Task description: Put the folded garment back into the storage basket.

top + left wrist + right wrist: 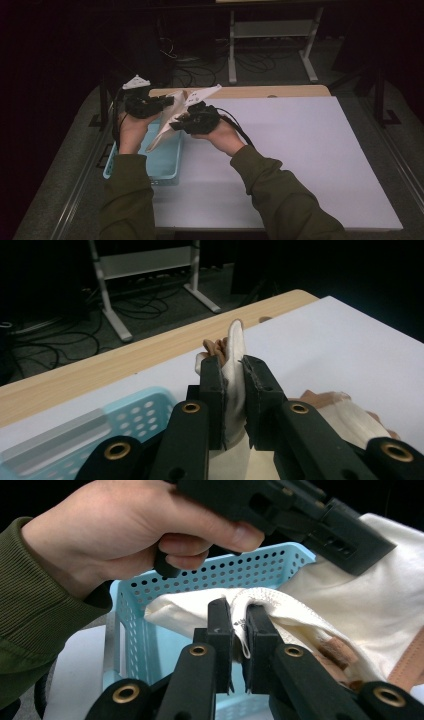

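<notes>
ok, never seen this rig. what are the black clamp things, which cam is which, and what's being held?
No robot here: a person in green sleeves holds a two-jaw tool in each hand. The high view looks down on the table from above the person's side. The other two pictures come from cameras riding on each tool, looking along its black jaws.

The left hand-held gripper and the right hand-held gripper are both shut on a cream cloth bag with tan straps, lifted between them. In each gripper view the jaws pinch a fold of its fabric.

Below the bag sits a light blue perforated basket, near the left edge of a white board that covers the wooden table.
</notes>
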The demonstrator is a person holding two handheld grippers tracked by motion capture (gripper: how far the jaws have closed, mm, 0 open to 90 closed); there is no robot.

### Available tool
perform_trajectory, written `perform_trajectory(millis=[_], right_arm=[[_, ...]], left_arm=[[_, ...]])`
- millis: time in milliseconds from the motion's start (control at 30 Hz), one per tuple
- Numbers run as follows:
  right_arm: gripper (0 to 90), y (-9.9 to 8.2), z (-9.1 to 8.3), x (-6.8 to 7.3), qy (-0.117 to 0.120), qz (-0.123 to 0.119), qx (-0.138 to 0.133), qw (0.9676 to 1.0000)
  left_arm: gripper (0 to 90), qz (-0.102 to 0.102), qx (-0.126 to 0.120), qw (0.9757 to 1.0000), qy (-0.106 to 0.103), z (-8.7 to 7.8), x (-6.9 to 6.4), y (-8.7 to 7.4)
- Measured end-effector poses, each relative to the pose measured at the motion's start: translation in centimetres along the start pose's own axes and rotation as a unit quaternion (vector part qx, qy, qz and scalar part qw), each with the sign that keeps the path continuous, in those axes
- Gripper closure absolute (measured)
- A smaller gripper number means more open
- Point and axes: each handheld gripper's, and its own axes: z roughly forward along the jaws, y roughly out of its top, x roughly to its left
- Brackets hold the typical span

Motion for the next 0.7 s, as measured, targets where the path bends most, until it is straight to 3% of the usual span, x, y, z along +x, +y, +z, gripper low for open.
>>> perform_trajectory(millis=[367, 700], right_arm=[[82.6, -0.1, 2.7, 0.6, 0.022, -0.003, 0.011, 0.9997], [82.4, -1.4, 5.2, 0.8, 0.031, -0.006, 0.044, 0.9985]], left_arm=[[79.3, -0.019, -0.010, 0.9994, 0.027, -1.2, 2.8, -1.5], [79.3, -0.044, -0.003, 0.9982, 0.042, -1.3, 4.6, -2.9]])
